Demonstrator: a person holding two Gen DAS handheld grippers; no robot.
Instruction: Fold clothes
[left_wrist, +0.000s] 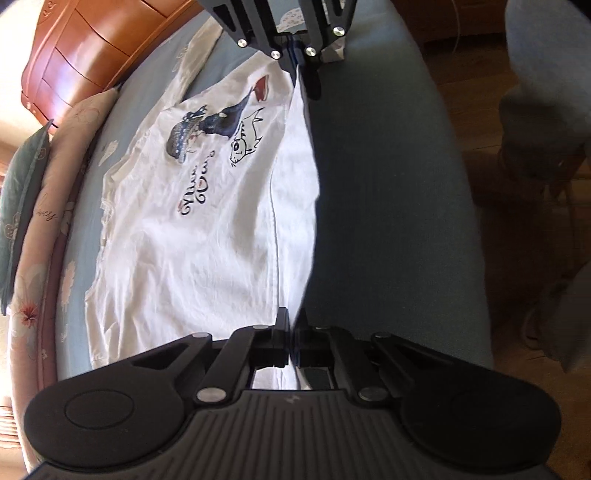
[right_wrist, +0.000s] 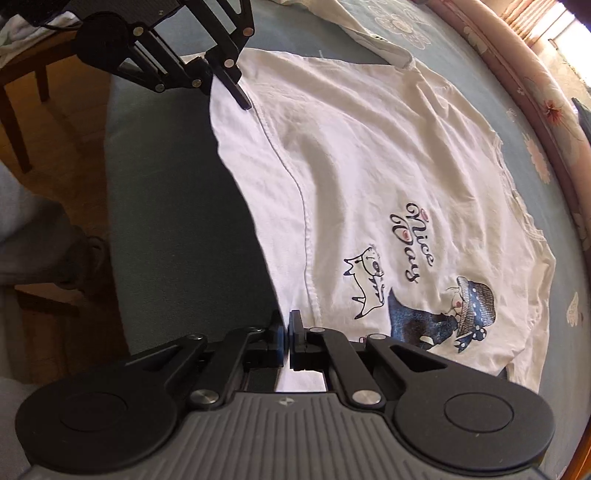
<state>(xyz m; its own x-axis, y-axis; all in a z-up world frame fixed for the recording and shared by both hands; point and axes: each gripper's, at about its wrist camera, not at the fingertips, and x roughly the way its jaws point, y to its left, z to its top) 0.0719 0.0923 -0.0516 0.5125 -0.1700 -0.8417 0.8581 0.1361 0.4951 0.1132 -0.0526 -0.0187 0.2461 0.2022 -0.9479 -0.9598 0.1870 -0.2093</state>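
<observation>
We are holding a white T-shirt (left_wrist: 207, 236) by its near edge, and it is lying spread over a bed covered with a blue-grey flowered sheet (left_wrist: 388, 206). Our left gripper (left_wrist: 291, 332) is showing its fingers (left_wrist: 281, 339) pressed together with the white cloth pinched between them, at one end of that edge. Our right gripper (right_wrist: 286, 332) is doing the same at the other end: its fingers (right_wrist: 295, 339) are lying together and the shirt's edge is running in between them.

In the left wrist view we are seeing the right gripper (left_wrist: 308, 79) at the top of the picture, its fingertips closed on the same edge beside a small red print. In the right wrist view the left gripper (right_wrist: 225, 86) is sitting at the upper left, clamped on the far end of the cloth.

The strip of shirt between the two grippers is lifted and turning over toward the middle, with a seam (right_wrist: 299, 192) running along it. The rest of the shirt is lying flat and creased on the sheet. Its print is facing up: a figure in a dotted blue hat (right_wrist: 469, 317), a line-drawn cat (right_wrist: 369, 284) and the words "Nice Day" (right_wrist: 410, 243).

A pink flowered pillow (left_wrist: 33, 295) is lying along the far side of the bed, with a wooden dresser (left_wrist: 92, 48) beyond it. A wooden floor (left_wrist: 517, 221) is showing past the bed's near side.
</observation>
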